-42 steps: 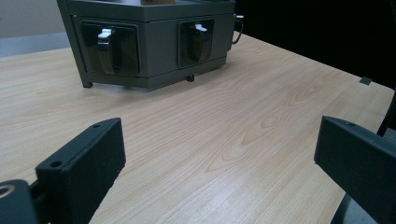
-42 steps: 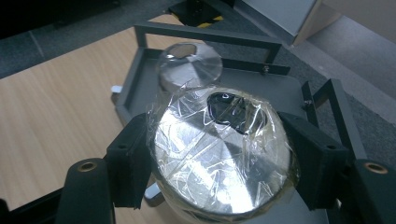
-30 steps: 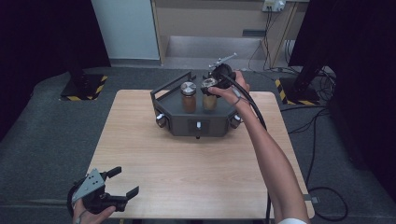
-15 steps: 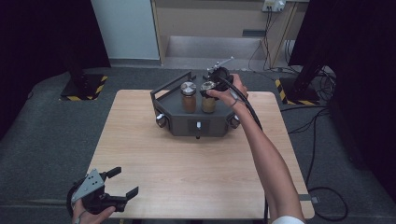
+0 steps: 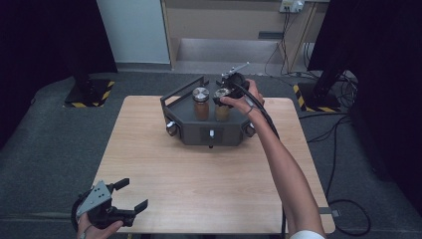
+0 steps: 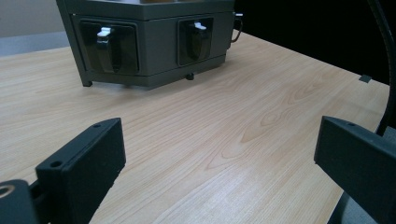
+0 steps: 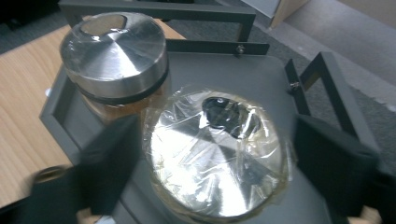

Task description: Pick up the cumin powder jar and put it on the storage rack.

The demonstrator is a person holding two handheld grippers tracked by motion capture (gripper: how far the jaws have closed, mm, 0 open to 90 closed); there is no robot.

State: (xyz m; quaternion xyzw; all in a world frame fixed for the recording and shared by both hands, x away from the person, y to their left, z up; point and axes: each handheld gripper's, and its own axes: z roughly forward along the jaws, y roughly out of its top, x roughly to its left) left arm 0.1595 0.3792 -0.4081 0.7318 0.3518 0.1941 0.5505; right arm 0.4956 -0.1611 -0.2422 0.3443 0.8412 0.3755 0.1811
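At about seven o'clock on the table (image 5: 199,169), just off its near-left corner, the left claw (image 5: 130,195) hangs in the person's left hand (image 5: 94,226). Its jaws stand wide apart with nothing between them, and in the left gripper view they frame bare wood, with the dark grey tray stand (image 6: 154,42) across the table ahead of them.

That stand sits toward twelve o'clock on the table, a grey angled box with small knobs on its front faces and a low rail around its top. Two amber jars stand on it side by side, touching or nearly so. The left jar (image 5: 201,103) is upright under a plain brushed-metal lid. The right jar (image 5: 222,105), at about three o'clock from its neighbour, has a lid (image 7: 217,156) covered in crinkled clear film.

The right claw (image 5: 222,96) comes in over the stand from the right hand (image 5: 246,99) and points down on the right jar. Its jaws have just been opening. In the right gripper view they stand on either side of the film-covered lid, the left one close to its edge and the right one clear of it; the left one is blurred, so contact there is hard to rule out, but the jaws seem to be off the lid.
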